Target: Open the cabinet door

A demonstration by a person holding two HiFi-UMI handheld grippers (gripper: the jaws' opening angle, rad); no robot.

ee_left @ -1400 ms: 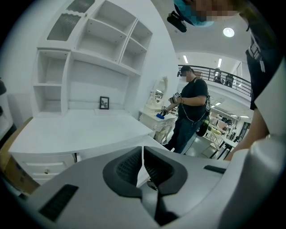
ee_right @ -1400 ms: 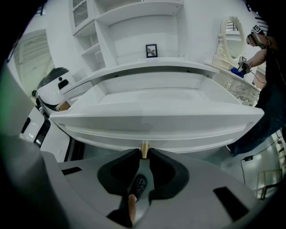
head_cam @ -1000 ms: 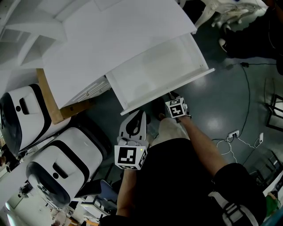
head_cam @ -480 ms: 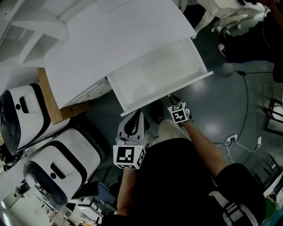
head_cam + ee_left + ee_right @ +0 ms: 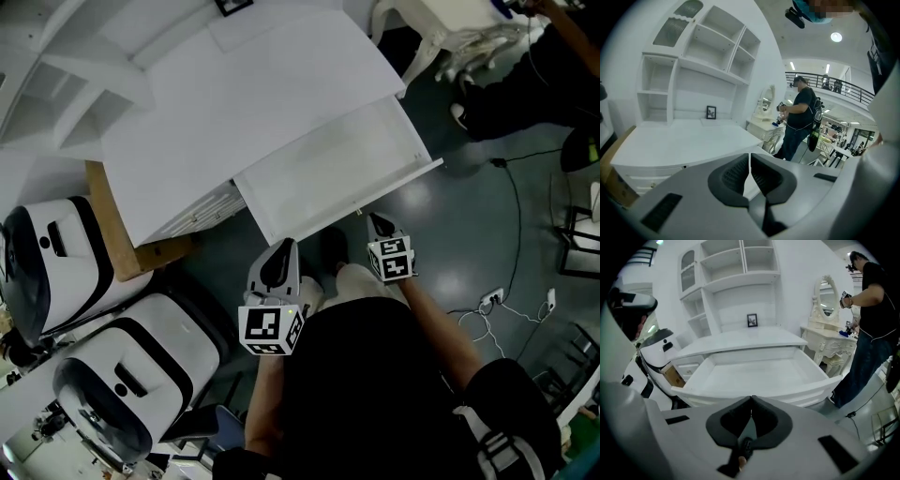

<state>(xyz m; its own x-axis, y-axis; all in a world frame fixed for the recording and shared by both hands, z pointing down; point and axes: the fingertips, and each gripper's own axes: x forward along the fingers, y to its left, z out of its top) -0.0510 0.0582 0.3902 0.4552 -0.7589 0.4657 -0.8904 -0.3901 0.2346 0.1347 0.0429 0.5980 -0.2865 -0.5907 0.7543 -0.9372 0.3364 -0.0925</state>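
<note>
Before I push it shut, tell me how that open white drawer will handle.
The drawer shows nothing inside, so it should probably slide lightly. It looks like a rigid panel box, unlikely to flex. It stands far out of the desk, so a push at one corner might skew or jam it; the middle of the front seems safer.

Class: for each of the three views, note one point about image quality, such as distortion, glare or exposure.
Head view: sharp, but the open white drawer is nearly washed out, and the grey floor shows a soft sheen. Left gripper view: the wide lens bows the shelves, the corners go black, and a ceiling lamp flares. Right gripper view: the same bowing and dark corners, with even light on the drawer.
</note>
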